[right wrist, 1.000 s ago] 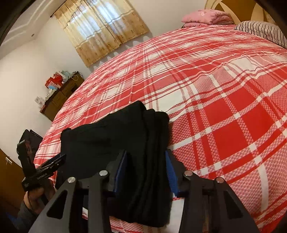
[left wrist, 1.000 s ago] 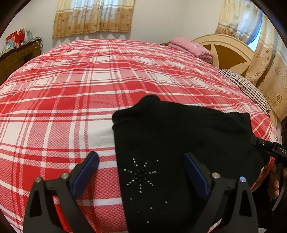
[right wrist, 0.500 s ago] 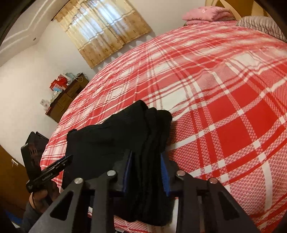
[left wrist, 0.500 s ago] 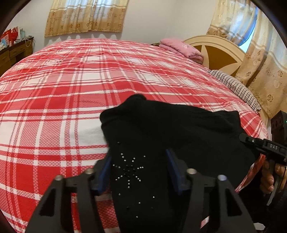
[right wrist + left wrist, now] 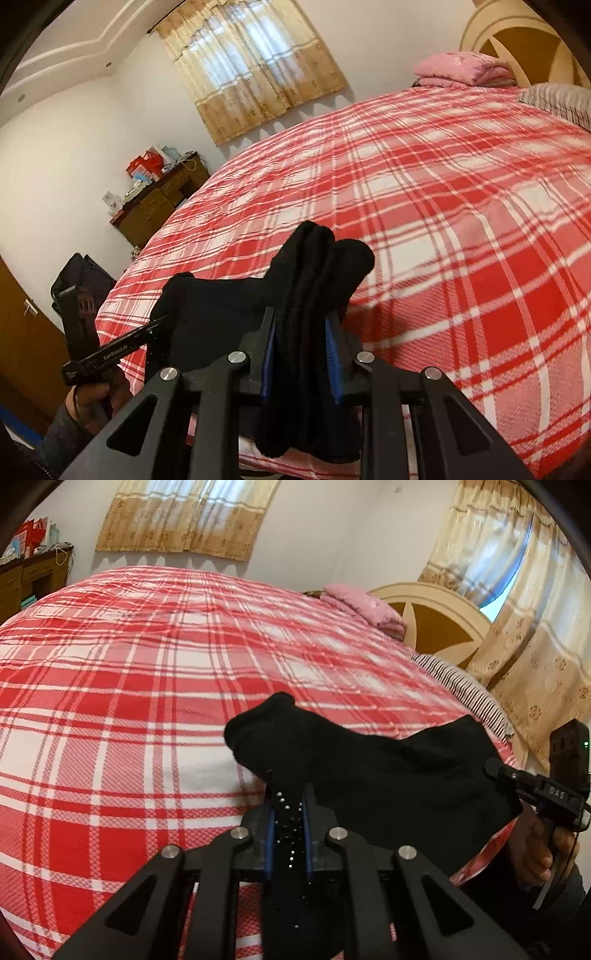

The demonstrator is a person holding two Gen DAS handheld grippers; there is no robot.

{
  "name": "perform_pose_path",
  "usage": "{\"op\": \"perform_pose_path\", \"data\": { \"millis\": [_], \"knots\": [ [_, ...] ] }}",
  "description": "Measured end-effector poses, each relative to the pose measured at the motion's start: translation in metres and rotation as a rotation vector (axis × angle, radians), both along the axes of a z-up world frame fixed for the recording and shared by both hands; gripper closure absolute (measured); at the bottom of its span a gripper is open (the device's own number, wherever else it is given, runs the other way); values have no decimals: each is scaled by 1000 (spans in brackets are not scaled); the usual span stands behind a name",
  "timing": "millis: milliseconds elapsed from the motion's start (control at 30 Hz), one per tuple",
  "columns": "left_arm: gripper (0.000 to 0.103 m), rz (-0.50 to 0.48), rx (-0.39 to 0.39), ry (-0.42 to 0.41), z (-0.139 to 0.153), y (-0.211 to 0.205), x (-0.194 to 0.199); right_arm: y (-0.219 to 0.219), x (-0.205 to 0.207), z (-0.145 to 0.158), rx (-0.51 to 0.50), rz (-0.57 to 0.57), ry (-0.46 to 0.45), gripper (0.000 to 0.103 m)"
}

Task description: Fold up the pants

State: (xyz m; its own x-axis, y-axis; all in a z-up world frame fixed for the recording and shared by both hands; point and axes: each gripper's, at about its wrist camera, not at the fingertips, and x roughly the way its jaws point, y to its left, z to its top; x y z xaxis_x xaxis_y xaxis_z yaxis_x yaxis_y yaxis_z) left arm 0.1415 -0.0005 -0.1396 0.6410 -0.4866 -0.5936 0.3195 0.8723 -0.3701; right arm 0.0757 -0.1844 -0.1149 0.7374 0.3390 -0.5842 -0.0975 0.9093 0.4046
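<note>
Black pants, folded into a thick bundle with small silver studs, lie at the near edge of the red plaid bed. My left gripper is shut on the studded left end, and the cloth bunches up between its blue pads. In the right wrist view my right gripper is shut on the thick stacked folds at the right end of the pants. Both held ends are raised off the bed cover, with the cloth sagging between them. Each view shows the other gripper held in a hand at its side.
A folded pink blanket and a striped pillow lie by the round headboard at the far right. A wooden dresser with boxes stands by the wall left of the bed. Curtains hang behind.
The left jaws went from wide open to shut on the studded end. The right jaws tightened on the folds. Both ends rose, and the flat pants now bunch upward.
</note>
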Motion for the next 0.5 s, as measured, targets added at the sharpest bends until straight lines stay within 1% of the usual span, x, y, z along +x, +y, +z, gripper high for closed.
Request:
{"op": "perform_pose_path", "data": {
  "millis": [100, 233, 367, 500],
  "knots": [
    [91, 9, -21, -12, 8, 8, -1, 6, 13, 7, 9, 22, -3, 79],
    [92, 45, -25, -32, 17, 25, -2, 20, 34, 16, 9, 63, -10, 79],
    [92, 102, -33, -48, 27, 51, -1, 47, 65, 25, 1, 131, -16, 79],
    [92, 167, -12, -73, 39, 84, 0, 82, 100, 35, -4, 205, -25, 79]
  ]
}}
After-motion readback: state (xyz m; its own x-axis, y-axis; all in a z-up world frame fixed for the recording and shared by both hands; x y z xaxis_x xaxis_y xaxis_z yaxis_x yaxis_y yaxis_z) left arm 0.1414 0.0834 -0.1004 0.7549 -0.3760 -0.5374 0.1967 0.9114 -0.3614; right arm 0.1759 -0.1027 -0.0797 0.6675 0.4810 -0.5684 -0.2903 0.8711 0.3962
